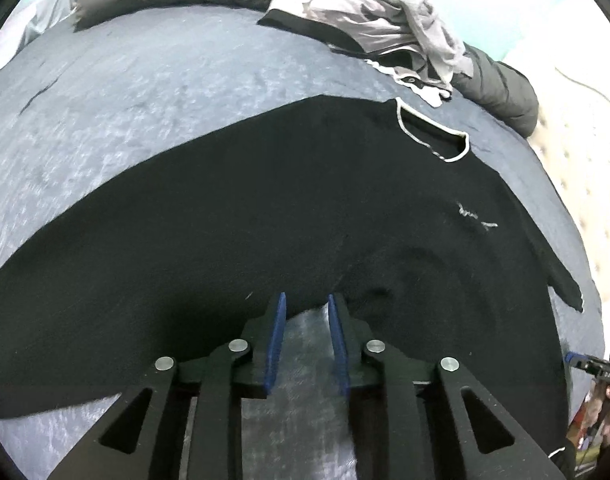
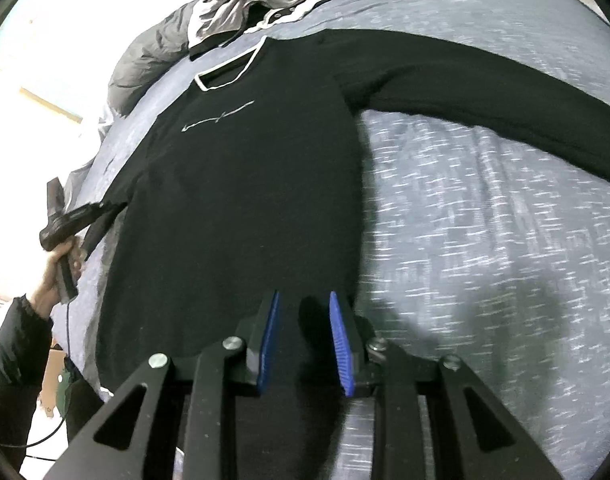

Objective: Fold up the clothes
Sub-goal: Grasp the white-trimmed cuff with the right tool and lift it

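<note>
The black long-sleeved sweater with a white-trimmed collar [image 1: 265, 208] is running off the left edge of the left wrist view, its sleeve end cut off. In the right wrist view its other sleeve [image 2: 505, 96] is leaving the right edge. The blue-grey mottled bedspread [image 2: 485, 240] is smearing with motion blur. The small grey script on the sweater's chest [image 2: 219, 117] is staying too small to read.

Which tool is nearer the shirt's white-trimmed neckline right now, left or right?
Left. The left tool sits at the black shirt's side edge, partway up toward the neckline. The right tool hovers over the bottom hem, the end farthest from it.
</note>
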A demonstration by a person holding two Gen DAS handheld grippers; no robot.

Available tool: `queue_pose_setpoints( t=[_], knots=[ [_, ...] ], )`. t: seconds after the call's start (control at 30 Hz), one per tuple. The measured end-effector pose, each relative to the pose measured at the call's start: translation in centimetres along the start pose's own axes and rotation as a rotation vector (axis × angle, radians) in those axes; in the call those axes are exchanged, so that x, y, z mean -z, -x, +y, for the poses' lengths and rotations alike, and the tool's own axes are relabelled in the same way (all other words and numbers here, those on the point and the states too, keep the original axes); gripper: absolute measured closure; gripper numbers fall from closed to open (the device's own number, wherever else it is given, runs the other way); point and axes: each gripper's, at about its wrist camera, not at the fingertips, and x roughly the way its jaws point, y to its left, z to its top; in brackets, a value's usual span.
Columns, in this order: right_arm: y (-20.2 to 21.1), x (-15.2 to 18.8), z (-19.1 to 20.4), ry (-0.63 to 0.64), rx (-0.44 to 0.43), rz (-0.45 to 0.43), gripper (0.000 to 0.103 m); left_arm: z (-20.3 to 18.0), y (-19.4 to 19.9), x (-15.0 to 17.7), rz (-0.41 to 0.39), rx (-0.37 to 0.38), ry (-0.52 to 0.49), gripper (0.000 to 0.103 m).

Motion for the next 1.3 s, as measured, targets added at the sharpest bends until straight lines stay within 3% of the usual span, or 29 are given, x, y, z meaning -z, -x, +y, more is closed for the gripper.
queue_pose_setpoints(
  t=[0.17,0.27,0.33,0.53,0.83,1.23,1.3],
  knots=[
    [2.4,-1.1,-4.4,-0.124,0.017,-0.084,0.077,0.7,1.1,1.4,-0.004,0.000,0.049,0.073],
    [3.9,-1.7,-7.1,-0.201,0.032,-0.131,0.065,0.6,1.7,2.2,-0.014,0.008,0.071,0.063],
    [4.9,-2.1,-9.0,-0.245,0.055,-0.157,0.064,0.2,1.9,2.7,-0.017,0.012,0.071,0.062],
    [8.1,-2.6,-15.7,-0.439,0.095,-0.267,0.048,-1.1,2.0,3.7,-0.004,0.015,0.058,0.061],
    [12.4,-0.8,-24.2,-0.704,0.161,-0.443,0.034,-2.3,2.8,4.0,0.001,0.008,0.047,0.059],
    [11.8,-2.1,-29.4,-0.763,0.157,-0.492,0.035,-4.1,2.8,3.3,0.015,-0.019,0.036,0.058],
    [11.7,-2.5,-29.4,-0.739,0.178,-0.493,0.057,-4.5,2.7,3.2,0.021,-0.028,0.025,0.058]
  ],
)
